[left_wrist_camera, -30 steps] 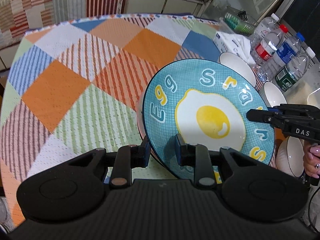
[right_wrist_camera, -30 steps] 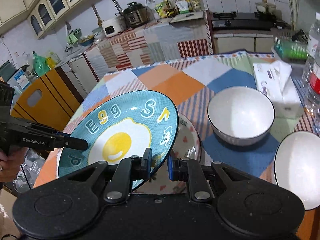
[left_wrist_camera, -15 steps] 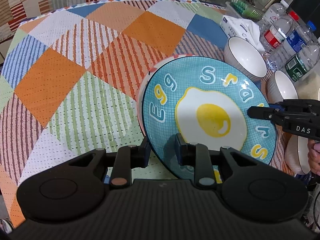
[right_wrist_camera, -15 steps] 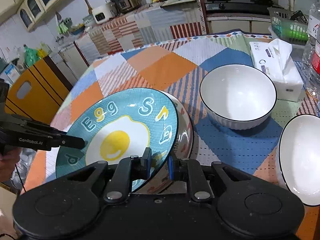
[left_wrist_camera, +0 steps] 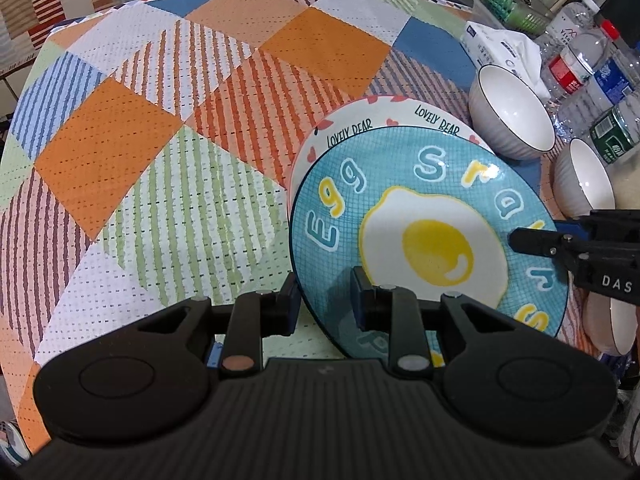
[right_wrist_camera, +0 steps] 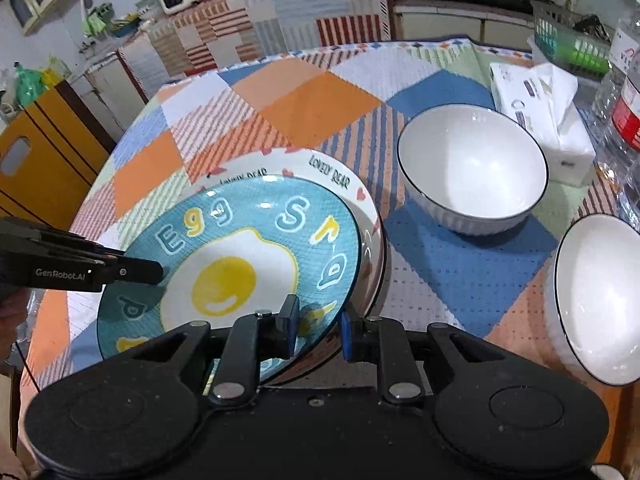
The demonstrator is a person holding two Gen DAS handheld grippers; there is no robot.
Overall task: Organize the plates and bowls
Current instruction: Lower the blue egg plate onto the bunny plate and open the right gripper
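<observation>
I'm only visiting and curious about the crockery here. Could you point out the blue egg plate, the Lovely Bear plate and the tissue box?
blue egg plate point(left_wrist_camera: 436, 250), left wrist view, on the yolk.
Lovely Bear plate point(right_wrist_camera: 329, 171), right wrist view, on its lettered rim.
tissue box point(right_wrist_camera: 532, 92), right wrist view, on its top.

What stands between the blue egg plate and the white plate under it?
Nothing visible. The round blue ceramic egg plate lies directly over the white "Lovely Bear" plate. The left tongs grip its rim; the right tongs have just been opening around it.
</observation>
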